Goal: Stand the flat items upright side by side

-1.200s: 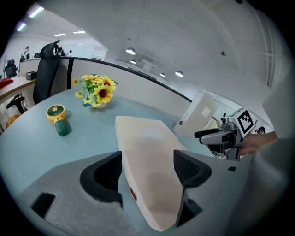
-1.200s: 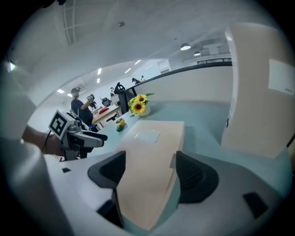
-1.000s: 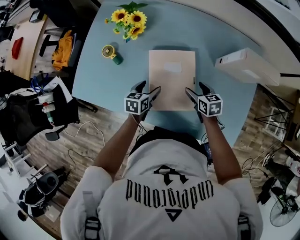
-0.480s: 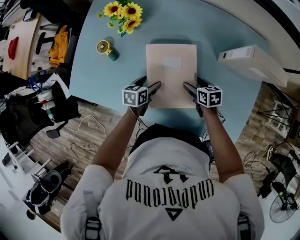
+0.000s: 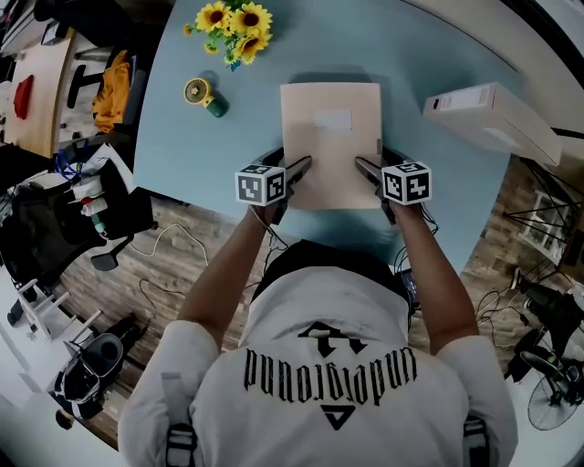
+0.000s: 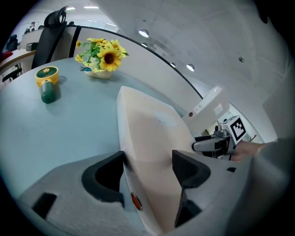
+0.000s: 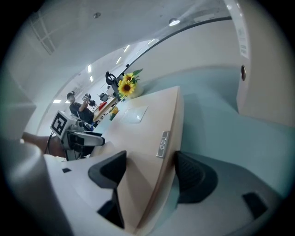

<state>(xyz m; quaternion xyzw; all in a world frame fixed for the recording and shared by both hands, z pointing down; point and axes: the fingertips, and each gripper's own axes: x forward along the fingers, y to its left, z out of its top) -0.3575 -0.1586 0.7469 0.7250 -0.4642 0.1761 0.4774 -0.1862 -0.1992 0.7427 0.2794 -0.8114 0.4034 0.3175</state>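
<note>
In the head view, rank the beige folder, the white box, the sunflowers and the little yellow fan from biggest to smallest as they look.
1. beige folder
2. white box
3. sunflowers
4. yellow fan, clearly the smallest

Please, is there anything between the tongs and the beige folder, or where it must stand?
Nothing visible. The left tongs and right tongs straddle the side edges of the beige folder. The table around it is bare; the white box lies apart to its right.
</note>
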